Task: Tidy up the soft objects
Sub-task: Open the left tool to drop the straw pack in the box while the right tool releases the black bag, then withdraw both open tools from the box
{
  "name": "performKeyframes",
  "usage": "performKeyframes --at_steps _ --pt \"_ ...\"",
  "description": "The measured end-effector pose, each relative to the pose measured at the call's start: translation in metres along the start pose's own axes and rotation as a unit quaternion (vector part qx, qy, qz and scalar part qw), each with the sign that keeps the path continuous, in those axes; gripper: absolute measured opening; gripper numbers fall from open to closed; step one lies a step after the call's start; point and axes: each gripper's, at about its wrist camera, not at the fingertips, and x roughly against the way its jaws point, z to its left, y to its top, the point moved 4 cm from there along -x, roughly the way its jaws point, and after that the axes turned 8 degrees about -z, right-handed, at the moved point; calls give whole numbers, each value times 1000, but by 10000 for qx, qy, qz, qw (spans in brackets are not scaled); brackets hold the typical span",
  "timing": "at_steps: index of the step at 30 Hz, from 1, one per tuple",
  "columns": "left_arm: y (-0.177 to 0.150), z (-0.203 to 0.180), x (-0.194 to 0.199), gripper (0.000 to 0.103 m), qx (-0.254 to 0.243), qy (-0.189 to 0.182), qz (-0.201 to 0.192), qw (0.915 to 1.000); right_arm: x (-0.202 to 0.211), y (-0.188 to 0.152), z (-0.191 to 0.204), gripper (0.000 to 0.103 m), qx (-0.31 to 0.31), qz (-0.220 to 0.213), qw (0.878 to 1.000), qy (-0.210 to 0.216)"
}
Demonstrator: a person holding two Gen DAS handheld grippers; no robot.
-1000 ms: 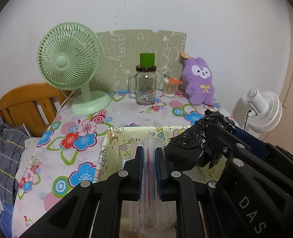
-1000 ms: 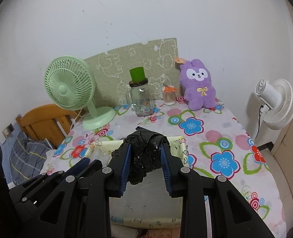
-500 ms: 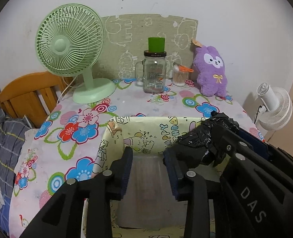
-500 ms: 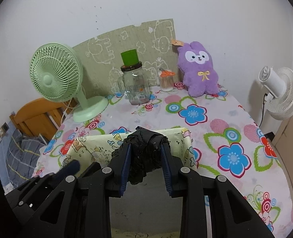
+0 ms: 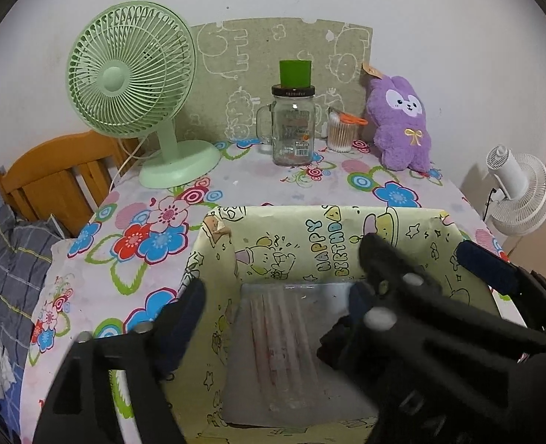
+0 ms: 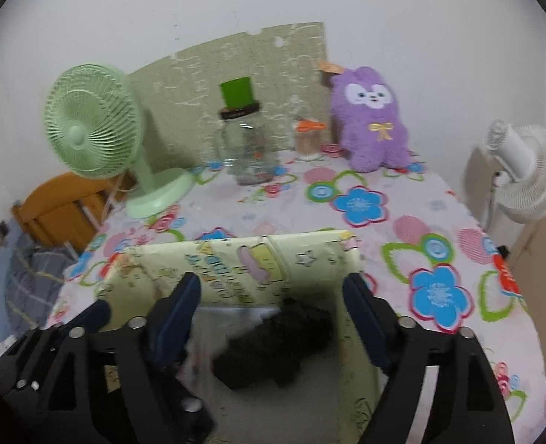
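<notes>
Inside the box (image 6: 236,259), both claws gape apart: right claw (image 6: 271,318) above the black bundle (image 6: 273,347), left claw (image 5: 273,318) above the clear packet (image 5: 284,351). Drop-off looks finished; the purple plush (image 6: 369,122) at 12 o'clock on the worktop (image 6: 402,222) seems next.

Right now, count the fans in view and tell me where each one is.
2. A green fan stands on the flowered table's back left, beside the glass jar. A white fan sits off the table's right edge, near the wall. Others may be hidden.
</notes>
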Motion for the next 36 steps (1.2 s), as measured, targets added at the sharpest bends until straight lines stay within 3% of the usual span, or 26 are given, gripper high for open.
performKeyframes --at_steps 7,12,21,36 --pt "0 -2 8 91 -18 -47 -56 10000 4 0 2 90 62 13 10000 -2" --pt "2 -3 18 93 -5 -66 -166 9998 17 4 3 97 153 -155 9997 -121" --pt "5 -5 45 102 41 -184 -404 9990 47 10 7 98 206 -401 9989 -123" --pt "0 -3 86 103 142 -415 -678 9967 96 11 18 101 410 -667 9967 -230"
